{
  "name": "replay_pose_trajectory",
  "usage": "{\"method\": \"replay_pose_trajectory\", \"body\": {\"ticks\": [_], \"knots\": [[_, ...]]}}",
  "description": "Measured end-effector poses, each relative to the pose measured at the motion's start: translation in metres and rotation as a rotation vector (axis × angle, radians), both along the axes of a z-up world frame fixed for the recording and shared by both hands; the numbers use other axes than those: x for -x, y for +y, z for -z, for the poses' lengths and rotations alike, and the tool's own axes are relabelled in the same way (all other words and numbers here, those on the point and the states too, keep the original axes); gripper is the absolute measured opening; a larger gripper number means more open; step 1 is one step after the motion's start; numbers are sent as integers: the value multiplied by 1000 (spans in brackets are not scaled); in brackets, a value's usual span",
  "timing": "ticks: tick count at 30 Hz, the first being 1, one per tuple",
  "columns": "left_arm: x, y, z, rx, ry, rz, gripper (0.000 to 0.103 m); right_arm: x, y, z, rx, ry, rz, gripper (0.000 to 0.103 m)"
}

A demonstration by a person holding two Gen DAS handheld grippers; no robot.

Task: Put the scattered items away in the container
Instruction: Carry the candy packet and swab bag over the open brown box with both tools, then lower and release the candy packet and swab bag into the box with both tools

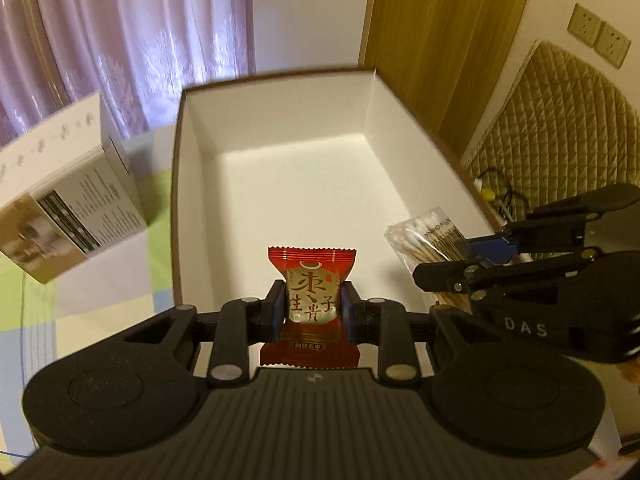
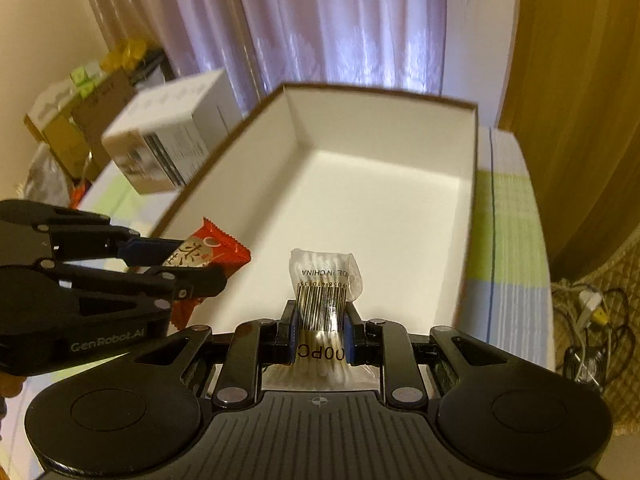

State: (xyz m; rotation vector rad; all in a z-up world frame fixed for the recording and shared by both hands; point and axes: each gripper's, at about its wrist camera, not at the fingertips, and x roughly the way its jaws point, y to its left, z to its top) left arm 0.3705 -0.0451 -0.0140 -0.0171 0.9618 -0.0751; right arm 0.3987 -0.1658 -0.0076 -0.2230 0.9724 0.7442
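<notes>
Left wrist: checked tablecloth [image 1: 100,320] w/ purple curtains [image 1: 120,40] behind.

Lilac curtains [image 1: 120,28], wood door [image 1: 444,32], quilted headboard [image 1: 560,120], wall sockets [image 1: 600,34].

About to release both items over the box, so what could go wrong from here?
1. The left gripper and right gripper sit close together at the white box's near edge; they may knock each other as the jaws open.
2. The red snack packet hangs near the rim and could fall outside.
3. The cotton swab bag is limp and may cling to a pad.
</notes>
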Motion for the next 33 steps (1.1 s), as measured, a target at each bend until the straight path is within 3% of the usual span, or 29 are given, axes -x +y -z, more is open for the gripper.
{"method": "replay_pose_trajectory", "body": {"ticks": [12, 20, 30, 33], "knots": [[-15, 2, 45, -57, 112, 49, 24, 2, 6, 37, 101, 26, -78, 19], [-28, -5, 61, -108, 157, 74, 24, 2, 13, 48, 149, 12, -128, 19], [-30, -4, 68, -98, 177, 82, 24, 3, 23, 56, 171, 1, -154, 19], [-29, -6, 67, -106, 177, 91, 37, 5, 23, 56, 169, -12, -166, 19]]}}
